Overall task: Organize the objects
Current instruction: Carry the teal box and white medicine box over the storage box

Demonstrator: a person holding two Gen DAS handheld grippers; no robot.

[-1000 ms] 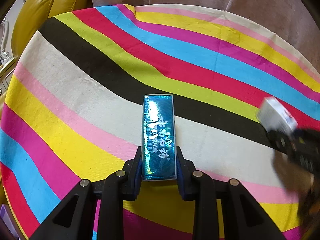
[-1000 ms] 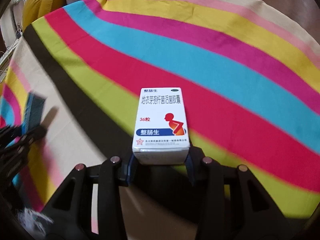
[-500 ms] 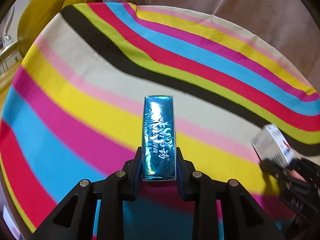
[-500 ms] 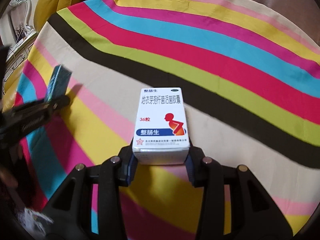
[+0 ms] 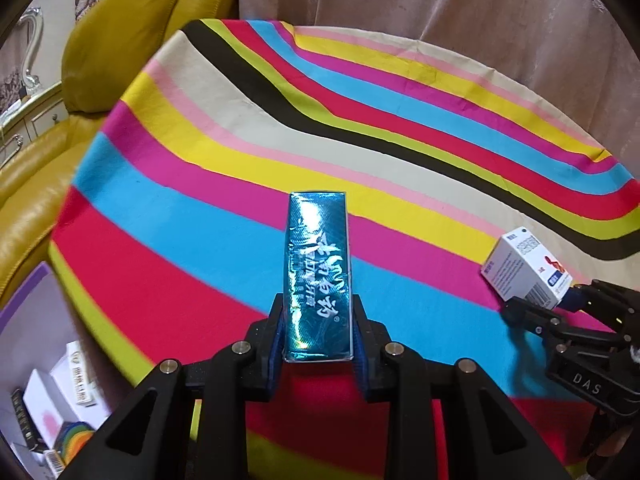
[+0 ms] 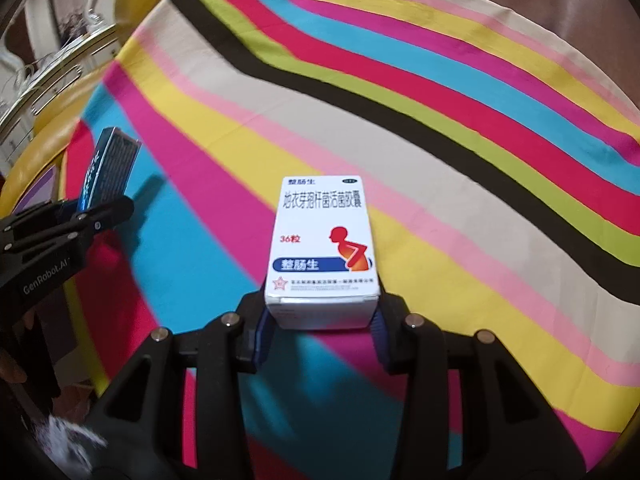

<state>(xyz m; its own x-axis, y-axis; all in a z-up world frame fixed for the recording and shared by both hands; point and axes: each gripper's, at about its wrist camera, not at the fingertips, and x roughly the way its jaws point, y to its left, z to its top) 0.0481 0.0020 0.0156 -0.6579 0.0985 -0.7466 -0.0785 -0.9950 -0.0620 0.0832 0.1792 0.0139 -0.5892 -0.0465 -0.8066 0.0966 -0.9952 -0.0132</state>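
Observation:
My left gripper (image 5: 318,330) is shut on a shiny teal box (image 5: 318,276) with white lettering, held lengthwise above the striped tablecloth (image 5: 360,128). In the right wrist view my right gripper (image 6: 320,320) is shut on a white medicine box (image 6: 322,240) that bears a red figure and a blue band. Each gripper shows in the other's view: the white medicine box (image 5: 526,268) in the right gripper (image 5: 532,300) at the right edge, and the teal box (image 6: 108,168) in the left gripper (image 6: 102,208) at the left edge.
A round table carries the cloth, and its left rim (image 5: 80,304) drops to an open purple-edged container (image 5: 44,392) with boxes and a rainbow item inside. A yellow leather sofa (image 5: 100,40) stands behind on the left, a pinkish curtain (image 5: 440,12) behind the table.
Both grippers have travelled together toward the table's left edge, each keeping its box. The sofa and the container beside the table have come into view.

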